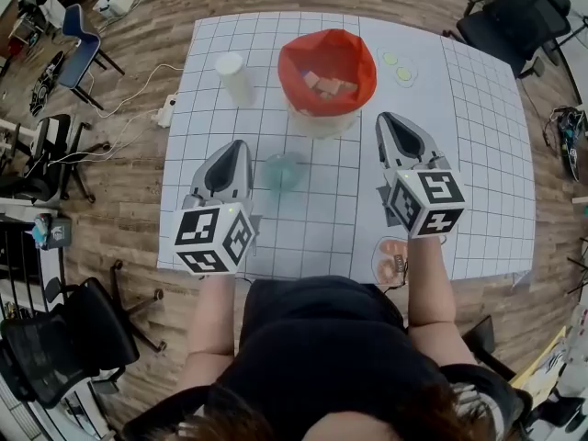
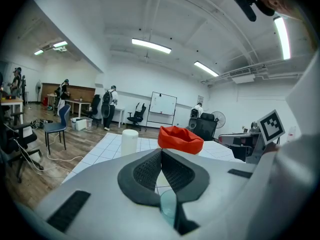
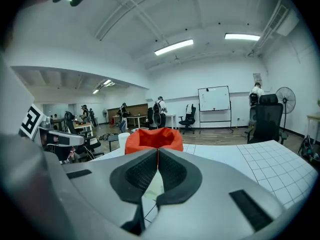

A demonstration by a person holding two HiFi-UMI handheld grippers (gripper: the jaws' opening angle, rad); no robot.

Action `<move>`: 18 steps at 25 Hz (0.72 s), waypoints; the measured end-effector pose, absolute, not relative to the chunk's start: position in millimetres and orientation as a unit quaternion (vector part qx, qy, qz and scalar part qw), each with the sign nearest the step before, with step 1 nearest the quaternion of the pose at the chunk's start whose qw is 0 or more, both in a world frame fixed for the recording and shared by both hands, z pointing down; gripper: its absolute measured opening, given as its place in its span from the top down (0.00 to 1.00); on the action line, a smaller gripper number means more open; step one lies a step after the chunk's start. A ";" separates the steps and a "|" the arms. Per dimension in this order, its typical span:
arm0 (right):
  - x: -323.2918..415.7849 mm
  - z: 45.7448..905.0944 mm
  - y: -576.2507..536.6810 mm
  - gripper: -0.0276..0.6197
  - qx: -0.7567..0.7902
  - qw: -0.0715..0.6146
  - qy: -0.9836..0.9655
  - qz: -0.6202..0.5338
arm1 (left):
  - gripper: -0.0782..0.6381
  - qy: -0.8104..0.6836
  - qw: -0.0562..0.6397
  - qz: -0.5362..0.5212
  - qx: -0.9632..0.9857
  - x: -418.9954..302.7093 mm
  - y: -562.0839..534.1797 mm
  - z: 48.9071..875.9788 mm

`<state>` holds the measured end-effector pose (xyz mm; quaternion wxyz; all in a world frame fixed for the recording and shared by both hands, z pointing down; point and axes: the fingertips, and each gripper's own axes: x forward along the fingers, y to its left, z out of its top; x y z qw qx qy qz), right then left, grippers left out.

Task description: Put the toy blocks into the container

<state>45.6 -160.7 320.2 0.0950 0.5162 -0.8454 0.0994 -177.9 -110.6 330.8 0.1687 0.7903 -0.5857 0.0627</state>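
Both grippers empty. The left gripper has its jaws together at the tips with nothing between the pads, and its own view confirms this. The right gripper is likewise closed on nothing. The toy blocks lie inside the red-lined container, which stands ahead of both grippers, between their lines of reach and somewhat nearer the right one. I see no loose block on the mat. A small clear dish behind the right gripper, near the person's wrist, holds pinkish pieces; I cannot tell whether they are blocks.

Risks, as judgement:
1. A translucent teal cup sits just beside the left gripper's tips on the inner side, so any sweep toward the container could tip or shove it.
2. The container's red liner looks soft and slack, so a jaw dragged over the rim may snag it and pull the container askew.
3. With the jaws shut, any further pick fails unless they open first.
4. A white cylinder ahead of the left gripper, to its outer side, could be clipped on a wide approach.

Surface: white gridded mat, flat, on a wooden floor. Room: open lab with office chairs, a whiteboard, a fan and people standing far behind.
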 end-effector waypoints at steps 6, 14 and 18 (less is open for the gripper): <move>60.0 333.0 -152.3 0.93 0.519 0.091 -0.840 0.128 | 0.85 -0.596 0.176 0.066 0.781 -183.7 -102.9 338.2; 65.7 363.1 -141.0 0.93 0.507 0.110 -0.839 0.162 | 0.85 -0.608 0.180 0.072 0.770 -193.5 -98.5 348.4; 63.9 380.4 -135.6 0.93 0.502 0.123 -0.838 0.177 | 0.85 -0.610 0.188 0.078 0.766 -197.6 -95.5 357.4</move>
